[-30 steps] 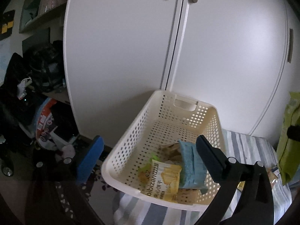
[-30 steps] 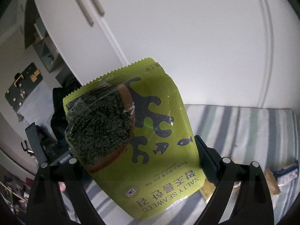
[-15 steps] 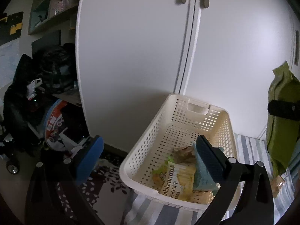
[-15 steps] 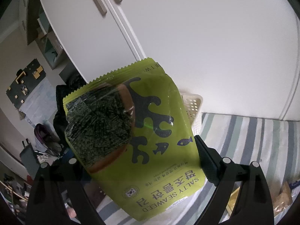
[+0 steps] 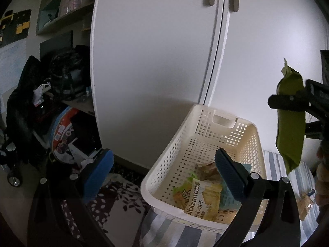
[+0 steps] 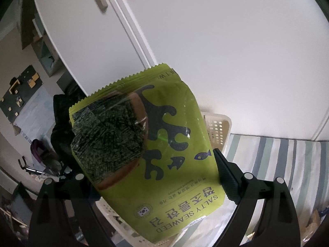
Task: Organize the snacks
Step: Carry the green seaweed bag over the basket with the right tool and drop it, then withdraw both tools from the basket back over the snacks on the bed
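Clamping the green foil seaweed packet [image 6: 148, 156] near its bottom edge, the right gripper [image 6: 152, 177] held it aloft beside the cream perforated plastic basket [image 5: 185, 135], seemingly to drop it among the snacks inside; the left gripper [image 5: 162, 170] hovered, jaws apart, empty.

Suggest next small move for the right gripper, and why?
Probably carry the seaweed bag left over the white basket, then lower it. The right gripper holds it beside the basket, not yet above; the left gripper is open and empty.
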Available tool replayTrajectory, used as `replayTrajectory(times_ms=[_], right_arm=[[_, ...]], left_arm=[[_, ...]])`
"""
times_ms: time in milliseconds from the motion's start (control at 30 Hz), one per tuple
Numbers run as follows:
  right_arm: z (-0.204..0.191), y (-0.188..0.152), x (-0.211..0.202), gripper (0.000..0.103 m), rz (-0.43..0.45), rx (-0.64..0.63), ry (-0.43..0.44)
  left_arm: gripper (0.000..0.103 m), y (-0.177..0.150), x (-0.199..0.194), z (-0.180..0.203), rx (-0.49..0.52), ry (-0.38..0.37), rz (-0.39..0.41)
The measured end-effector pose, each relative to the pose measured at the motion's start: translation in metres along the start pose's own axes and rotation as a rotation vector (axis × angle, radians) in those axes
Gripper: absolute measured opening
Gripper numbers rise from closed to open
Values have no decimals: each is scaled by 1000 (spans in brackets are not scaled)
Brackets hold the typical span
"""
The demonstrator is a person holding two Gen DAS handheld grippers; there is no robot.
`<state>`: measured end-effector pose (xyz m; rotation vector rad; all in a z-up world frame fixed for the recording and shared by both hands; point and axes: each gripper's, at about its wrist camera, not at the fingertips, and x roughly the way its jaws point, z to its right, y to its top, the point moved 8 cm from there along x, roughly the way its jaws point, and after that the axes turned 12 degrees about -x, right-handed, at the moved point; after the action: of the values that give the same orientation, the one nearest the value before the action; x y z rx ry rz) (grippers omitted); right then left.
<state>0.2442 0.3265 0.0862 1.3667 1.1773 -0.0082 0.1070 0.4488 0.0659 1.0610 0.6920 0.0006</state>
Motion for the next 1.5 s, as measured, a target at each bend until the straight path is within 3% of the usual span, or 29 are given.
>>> replayTrajectory(times_ms=[467,833,1500], right_arm=[[-2,20,50,91,-51,-15,-80],[-9,-4,92,92,-175,-20,-87],[-21,-15,74,93,-157,-49,-81]], left_arm=[[100,0,0,-1,-10,-10,-4],[100,2,4,-12,-47,0,-15],[100,-1,4,-7,-40,-13,-23]])
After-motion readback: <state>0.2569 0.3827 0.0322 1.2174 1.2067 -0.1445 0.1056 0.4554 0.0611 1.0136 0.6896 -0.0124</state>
